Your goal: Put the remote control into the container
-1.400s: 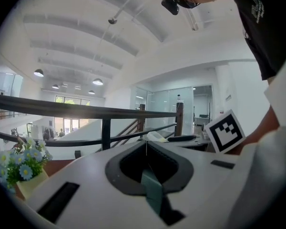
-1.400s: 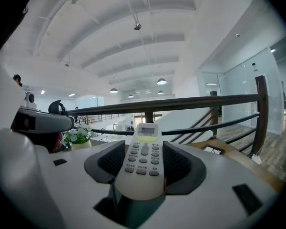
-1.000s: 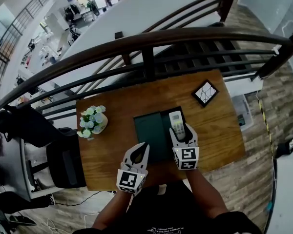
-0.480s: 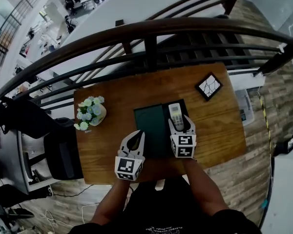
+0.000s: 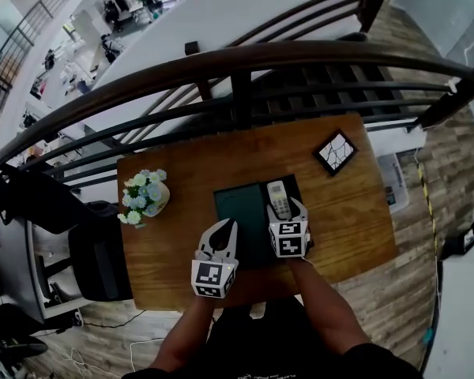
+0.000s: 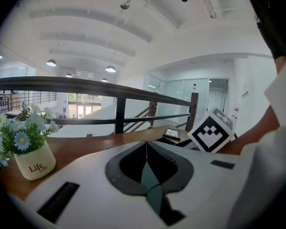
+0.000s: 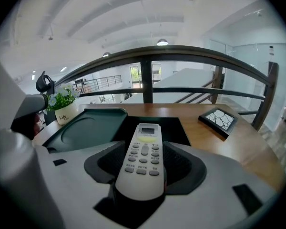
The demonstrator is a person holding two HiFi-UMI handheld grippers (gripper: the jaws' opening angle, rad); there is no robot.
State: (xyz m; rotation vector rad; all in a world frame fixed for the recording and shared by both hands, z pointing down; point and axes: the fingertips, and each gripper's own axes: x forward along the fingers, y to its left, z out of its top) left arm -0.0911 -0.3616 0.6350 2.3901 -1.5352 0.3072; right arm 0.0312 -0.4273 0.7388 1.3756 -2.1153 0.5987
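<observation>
A white remote control [image 5: 278, 199] [image 7: 143, 159] lies lengthwise between the jaws of my right gripper [image 5: 287, 211] [image 7: 144, 149], which is shut on its lower half. The remote hangs over the right, black part of the dark container [image 5: 237, 212] [image 7: 86, 128] on the wooden table [image 5: 182, 180]. The container's left part is dark green with a round recess. My left gripper [image 5: 226, 229] [image 6: 146, 144] is shut with nothing in it. It sits at the container's near left corner, close to the table's front edge.
A pot of white and blue flowers [image 5: 146, 196] [image 6: 31, 151] [image 7: 62, 109] stands at the table's left. A small framed picture [image 5: 334, 150] [image 7: 219, 120] lies at the far right corner. A dark railing [image 5: 237, 61] runs behind the table, with a drop beyond.
The right gripper with the remote has shifted slightly left over the container. The left gripper has stayed shut in about the same place.
</observation>
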